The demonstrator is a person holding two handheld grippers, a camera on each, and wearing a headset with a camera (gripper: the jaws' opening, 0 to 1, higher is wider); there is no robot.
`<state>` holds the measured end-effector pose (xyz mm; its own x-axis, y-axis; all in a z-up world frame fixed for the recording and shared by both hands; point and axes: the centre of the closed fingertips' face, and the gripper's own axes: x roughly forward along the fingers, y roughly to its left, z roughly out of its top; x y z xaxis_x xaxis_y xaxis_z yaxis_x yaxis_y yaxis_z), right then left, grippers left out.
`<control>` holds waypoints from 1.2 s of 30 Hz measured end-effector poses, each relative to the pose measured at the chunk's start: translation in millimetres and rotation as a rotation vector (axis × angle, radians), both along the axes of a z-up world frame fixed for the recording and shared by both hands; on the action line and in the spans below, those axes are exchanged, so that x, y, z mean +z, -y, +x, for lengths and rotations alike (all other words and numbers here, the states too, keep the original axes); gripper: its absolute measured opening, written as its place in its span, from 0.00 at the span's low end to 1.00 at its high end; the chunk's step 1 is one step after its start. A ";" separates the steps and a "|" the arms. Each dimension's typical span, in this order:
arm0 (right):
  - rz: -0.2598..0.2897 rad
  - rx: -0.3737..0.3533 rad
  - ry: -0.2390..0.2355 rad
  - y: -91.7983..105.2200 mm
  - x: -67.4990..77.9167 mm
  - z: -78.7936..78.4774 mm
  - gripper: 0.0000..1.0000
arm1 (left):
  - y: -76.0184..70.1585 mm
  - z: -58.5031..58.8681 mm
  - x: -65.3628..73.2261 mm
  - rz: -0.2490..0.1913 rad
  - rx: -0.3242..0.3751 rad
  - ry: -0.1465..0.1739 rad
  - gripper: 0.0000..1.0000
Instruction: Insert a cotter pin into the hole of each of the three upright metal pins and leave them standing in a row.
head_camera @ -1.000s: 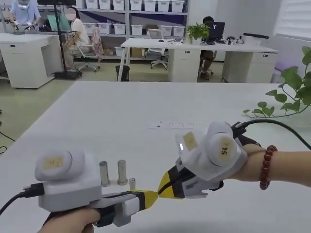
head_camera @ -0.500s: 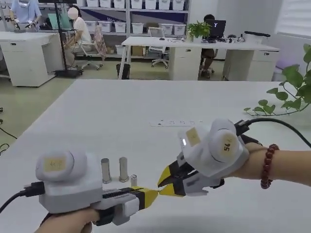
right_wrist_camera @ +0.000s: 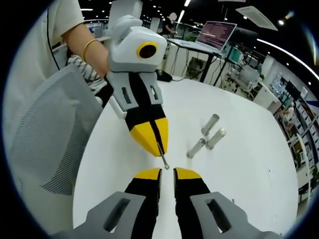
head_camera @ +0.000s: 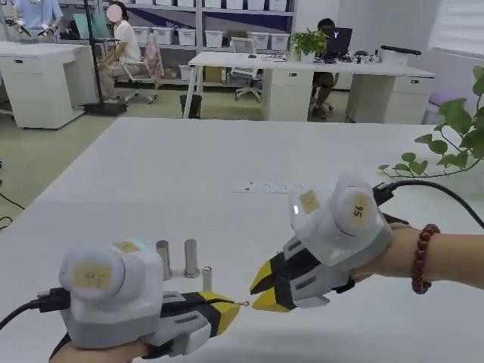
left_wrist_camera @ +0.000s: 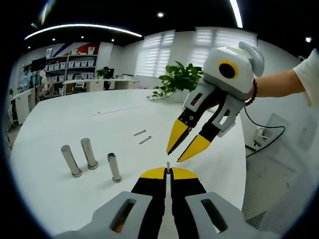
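Three short upright metal pins [head_camera: 190, 259] stand in a group on the white table [head_camera: 189, 174], just beyond my left gripper [head_camera: 234, 306]. It is shut on a thin cotter pin [left_wrist_camera: 168, 166] that sticks out past its yellow tips. In the right gripper view the cotter pin [right_wrist_camera: 162, 159] points at the gap between the jaws of my right gripper [right_wrist_camera: 167, 172]. My right gripper [head_camera: 261, 293] is open, tips a short way from the pin's end, not touching it. The metal pins [left_wrist_camera: 88, 153] lie to the left of both grippers.
Two spare cotter pins [left_wrist_camera: 142, 136] lie on the table beyond the grippers. A flat strip [head_camera: 276, 186] lies mid-table and a leafy plant [head_camera: 454, 144] reaches in at the right edge. A mesh chair [right_wrist_camera: 45, 129] stands close behind the person.
The right gripper's jaws have spread apart and it has moved slightly right, off the left gripper's tip. The left gripper has stayed shut on the cotter pin.
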<state>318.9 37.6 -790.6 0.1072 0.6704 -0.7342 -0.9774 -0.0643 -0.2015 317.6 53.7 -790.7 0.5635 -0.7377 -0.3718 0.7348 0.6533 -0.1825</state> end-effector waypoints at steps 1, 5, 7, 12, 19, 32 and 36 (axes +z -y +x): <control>0.002 -0.003 -0.013 0.6 -1.1 -0.6 0.12 | 0.1 -0.8 -0.7 0.008 -0.008 0.007 0.00; 0.012 -0.010 -0.050 0.5 -4.1 -3.5 0.13 | 2.0 -3.9 -2.1 0.026 -0.033 0.019 0.00; 0.015 -0.009 -0.066 0.5 -6.1 -5.3 0.14 | 3.6 -6.3 -2.2 0.034 -0.054 0.031 0.00; 0.018 0.003 -0.110 0.2 -11.1 -12.1 0.14 | 7.1 -11.7 -1.0 0.046 -0.101 0.059 0.00; 0.023 0.014 -0.152 0.4 -13.8 -21.8 0.14 | 8.6 -19.9 -2.5 0.071 -0.148 0.077 0.00; 0.026 0.035 -0.202 0.9 -17.5 -35.9 0.11 | 20.3 -30.5 1.7 0.046 -0.211 0.089 0.00; 0.024 0.038 -0.203 2.0 -18.5 -37.3 0.09 | 21.0 -32.1 1.9 0.052 -0.218 0.093 0.00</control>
